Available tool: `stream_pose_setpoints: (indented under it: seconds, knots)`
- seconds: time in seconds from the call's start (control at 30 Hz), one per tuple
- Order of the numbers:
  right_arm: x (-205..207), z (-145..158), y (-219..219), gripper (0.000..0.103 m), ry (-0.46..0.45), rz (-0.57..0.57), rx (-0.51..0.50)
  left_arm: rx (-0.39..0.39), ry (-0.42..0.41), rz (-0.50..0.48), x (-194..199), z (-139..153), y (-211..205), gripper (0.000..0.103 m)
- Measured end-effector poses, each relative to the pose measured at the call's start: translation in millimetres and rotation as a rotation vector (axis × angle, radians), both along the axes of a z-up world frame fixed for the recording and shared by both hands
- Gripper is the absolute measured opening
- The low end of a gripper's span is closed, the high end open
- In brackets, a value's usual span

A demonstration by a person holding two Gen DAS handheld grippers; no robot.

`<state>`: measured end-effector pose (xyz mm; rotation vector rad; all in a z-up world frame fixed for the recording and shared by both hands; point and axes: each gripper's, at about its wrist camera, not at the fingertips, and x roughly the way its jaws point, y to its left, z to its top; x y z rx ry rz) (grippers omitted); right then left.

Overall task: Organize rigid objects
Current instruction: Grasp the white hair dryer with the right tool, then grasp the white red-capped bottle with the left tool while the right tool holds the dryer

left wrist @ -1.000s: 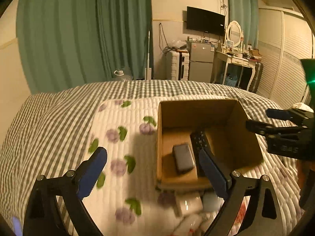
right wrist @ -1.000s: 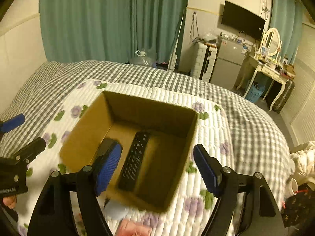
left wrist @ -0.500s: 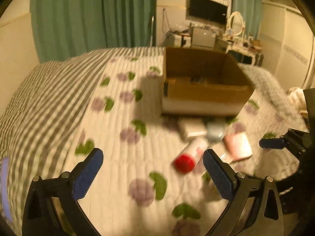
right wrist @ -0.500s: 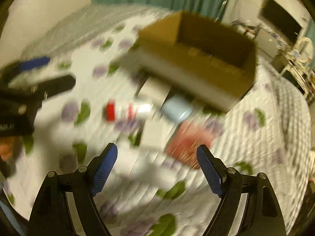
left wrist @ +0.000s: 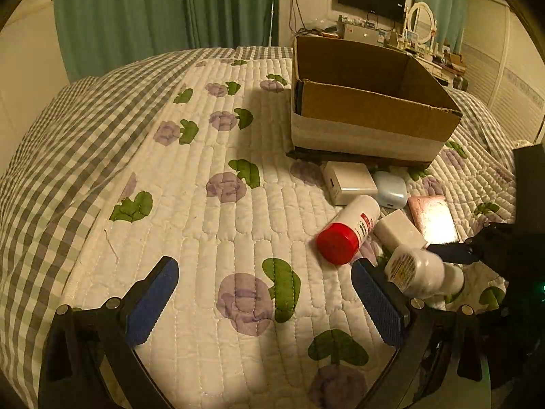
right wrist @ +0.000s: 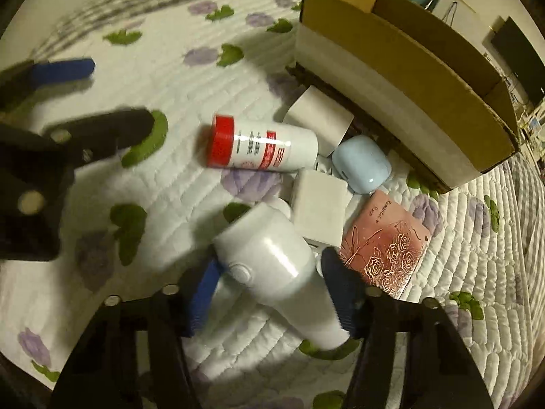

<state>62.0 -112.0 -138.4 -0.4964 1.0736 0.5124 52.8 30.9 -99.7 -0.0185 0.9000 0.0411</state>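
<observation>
Right wrist view had our right gripper (right wrist: 269,293) low over the quilt (right wrist: 177,78), its jaws having just been closing around the white handheld device (right wrist: 272,266). Both blue pads sat against the device's flanks, so we judged the grip made or very nearly made. We came at its narrower body, likely because the fat head would not fit between the pads.

Loose things lay bunched against the near wall of the cardboard box (right wrist: 402,68): a red-capped bottle (right wrist: 262,148) on its side, a white block (right wrist: 322,213) touching the device's head, a pale blue case (right wrist: 361,163), another white box (right wrist: 318,119) and a pink embossed card (right wrist: 385,252). Keeping them just beside the box made each carry short.

From the left wrist view, our left gripper (left wrist: 262,301) hung with its jaws spread wide and nothing between them, over bare quilt to the left of the pile. We held it aside, we think, so it stayed clear of the right hand's pick while remaining near the red-capped bottle (left wrist: 347,233) for a later grab.

The box interior was hidden from both cameras.
</observation>
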Motion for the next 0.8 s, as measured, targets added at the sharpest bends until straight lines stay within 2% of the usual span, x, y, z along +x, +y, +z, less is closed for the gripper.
stream_pose_setpoints:
  seconds: [0.23,0.43,0.57,0.67,0.8]
  knots:
    - [4.7,52.6,-38.0,0.052,-0.036,-0.139,0.188,0.007,0.004,-0.054,5.1,16.6,-21.8,0.103]
    - [29.7,81.1,-66.7,0.052,-0.090,-0.248,0.199,0.010,-0.013,-0.096,28.4,21.0,-45.3,0.103]
    - [42.8,83.1,-75.0,0.052,-0.106,-0.260,0.195,0.059,-0.002,-0.107,54.6,2.8,-57.5,0.103]
    - [49.3,79.3,-80.2,0.052,-0.098,-0.259,0.199,0.095,0.041,-0.138,67.3,-17.4,-65.0,0.102]
    - [58.2,69.2,-85.8,0.053,-0.081,-0.266,0.208,0.109,0.075,-0.176,71.1,-35.8,-74.3,0.089]
